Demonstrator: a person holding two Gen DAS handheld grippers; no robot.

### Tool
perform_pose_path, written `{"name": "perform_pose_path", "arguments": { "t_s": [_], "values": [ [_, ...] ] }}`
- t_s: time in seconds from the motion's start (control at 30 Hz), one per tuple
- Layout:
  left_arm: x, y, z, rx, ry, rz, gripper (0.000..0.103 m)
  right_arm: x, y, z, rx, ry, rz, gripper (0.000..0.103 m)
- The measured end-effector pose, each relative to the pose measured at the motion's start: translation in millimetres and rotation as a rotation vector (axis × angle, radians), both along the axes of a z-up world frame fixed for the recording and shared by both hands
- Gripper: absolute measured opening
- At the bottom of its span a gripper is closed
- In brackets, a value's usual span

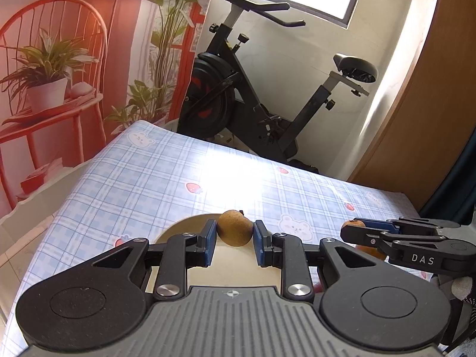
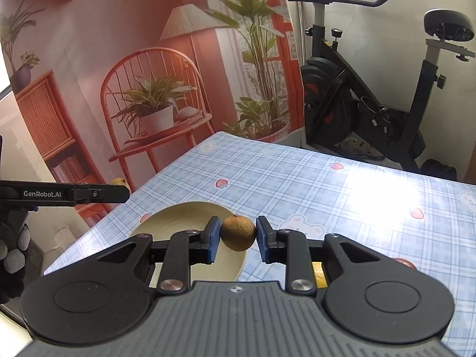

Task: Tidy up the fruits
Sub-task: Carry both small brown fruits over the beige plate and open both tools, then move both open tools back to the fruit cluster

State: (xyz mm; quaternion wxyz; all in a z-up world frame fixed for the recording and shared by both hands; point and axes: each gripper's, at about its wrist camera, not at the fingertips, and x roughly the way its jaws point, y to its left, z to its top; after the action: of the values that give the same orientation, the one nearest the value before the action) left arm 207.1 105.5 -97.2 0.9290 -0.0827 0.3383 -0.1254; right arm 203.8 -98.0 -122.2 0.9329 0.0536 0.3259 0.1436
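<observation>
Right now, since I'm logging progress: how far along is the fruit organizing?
Done: nothing visibly lies on the plate yet. In hand: the left gripper clamps one brownish fruit above the plate, and the right gripper clamps a second brownish fruit over its rim. Left: placing both, plus a yellow piece and a reddish fruit on the tablecloth.

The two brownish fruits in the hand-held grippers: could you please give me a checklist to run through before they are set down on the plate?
1. Left hand-held gripper grips its brownish fruit between both pads: ok.
2. Right hand-held gripper grips its own fruit: ok.
3. Plate shows free space: ok.
4. Left fruit hangs over the plate: ok.
5. Right fruit fully over the plate: cannot tell, near the rim.
6. Grippers apart: ok.
</observation>
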Motion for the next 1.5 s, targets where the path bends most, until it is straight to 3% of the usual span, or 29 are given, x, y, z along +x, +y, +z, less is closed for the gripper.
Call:
{"name": "perform_pose_path", "arguments": {
  "t_s": [0.37,0.67,0.83,1.03,1.37,1.5],
  "values": [
    [42.2,17.8,-52.8,0.085,0.122,-0.065,0.028,90.8,40.1,-45.8,0.009,0.305,-0.016,0.028],
    [46.2,19.2,-67.6,0.099,0.147,-0.065,0.028,108.1,47.3,-66.1,0.022,0.377,-0.070,0.029],
    [46.3,19.2,-65.4,0.114,0.142,-0.040,0.029,105.3,44.1,-60.2,0.049,0.353,-0.086,0.032],
    [33.7,14.7,-51.1,0.125,0.100,-0.019,0.030,77.5,27.4,-34.1,0.075,0.241,-0.059,0.032],
    [-11.1,-31.5,-24.8,0.089,-0.010,-0.024,0.032,-10.7,-33.0,-10.5,0.129,-0.004,-0.116,0.032],
    [-30.4,-63.6,-20.3,0.132,-0.077,-0.073,0.032,-48.7,-56.6,-9.9,0.132,-0.072,-0.144,0.032]
  ]
}}
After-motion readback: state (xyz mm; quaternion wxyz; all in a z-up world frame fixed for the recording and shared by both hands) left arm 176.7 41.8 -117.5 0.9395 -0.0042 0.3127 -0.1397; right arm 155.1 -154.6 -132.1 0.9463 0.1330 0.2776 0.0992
